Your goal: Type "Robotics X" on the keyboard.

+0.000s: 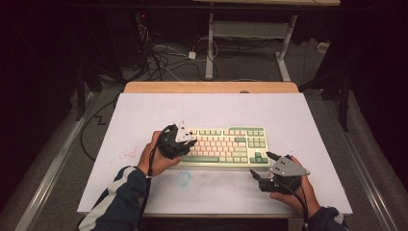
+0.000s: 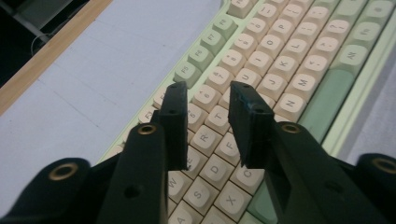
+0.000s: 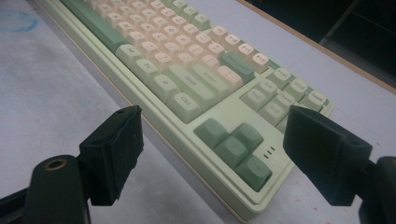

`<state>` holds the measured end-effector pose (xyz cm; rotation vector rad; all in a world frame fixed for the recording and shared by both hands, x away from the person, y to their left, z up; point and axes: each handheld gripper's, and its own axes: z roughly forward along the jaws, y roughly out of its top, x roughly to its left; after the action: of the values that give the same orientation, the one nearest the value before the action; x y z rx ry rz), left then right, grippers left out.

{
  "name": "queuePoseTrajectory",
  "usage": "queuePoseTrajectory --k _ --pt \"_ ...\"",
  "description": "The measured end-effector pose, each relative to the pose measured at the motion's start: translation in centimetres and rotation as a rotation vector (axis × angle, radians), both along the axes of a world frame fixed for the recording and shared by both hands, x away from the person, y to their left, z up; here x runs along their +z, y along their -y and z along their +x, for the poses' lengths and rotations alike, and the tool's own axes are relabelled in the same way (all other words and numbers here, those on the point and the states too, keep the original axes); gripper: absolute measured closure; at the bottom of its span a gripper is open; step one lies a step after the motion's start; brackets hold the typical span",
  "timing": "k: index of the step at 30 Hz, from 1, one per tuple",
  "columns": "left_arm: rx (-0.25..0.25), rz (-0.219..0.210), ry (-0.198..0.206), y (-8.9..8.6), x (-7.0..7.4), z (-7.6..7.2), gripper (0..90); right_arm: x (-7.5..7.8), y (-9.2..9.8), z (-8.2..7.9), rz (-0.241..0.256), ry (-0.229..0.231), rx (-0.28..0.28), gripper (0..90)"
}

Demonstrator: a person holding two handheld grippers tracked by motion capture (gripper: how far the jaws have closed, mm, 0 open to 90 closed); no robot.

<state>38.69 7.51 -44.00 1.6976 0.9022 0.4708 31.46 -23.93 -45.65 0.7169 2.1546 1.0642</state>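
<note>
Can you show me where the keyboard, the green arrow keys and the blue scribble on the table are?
keyboard [image 1: 226, 146]: high view, middle keys.
arrow keys [image 3: 233, 145]: right gripper view, middle key.
blue scribble [image 1: 183, 178]: high view, its centre.

White-topped table [image 1: 144, 115], wooden far edge. Cream-and-green keyboard [image 1: 226, 144] lies flat near middle. Faint blue ring mark [image 1: 184, 178] and reddish specks [image 1: 126, 155] on surface.

Between our left gripper's [image 2: 208, 100] jaws we read keyboard [image 2: 261, 70] keys T, R, F; beyond, N, M, J.

Cream-and-green keyboard [image 1: 226, 146], white table [image 1: 144, 115], black hand-held grippers
</note>
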Motion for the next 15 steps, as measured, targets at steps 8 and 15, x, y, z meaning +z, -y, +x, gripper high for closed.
queuePoseTrajectory --k 8,15 --pt "0.009 -0.030 0.047 -0.7 0.2 -0.9 35.7 0.0 0.2 0.1 0.005 -0.003 -0.009 20.6" --pt "0.021 -0.057 0.107 -2.2 -0.1 -2.4 22.3 0.1 0.2 0.1 0.004 0.002 -0.010 20.5"
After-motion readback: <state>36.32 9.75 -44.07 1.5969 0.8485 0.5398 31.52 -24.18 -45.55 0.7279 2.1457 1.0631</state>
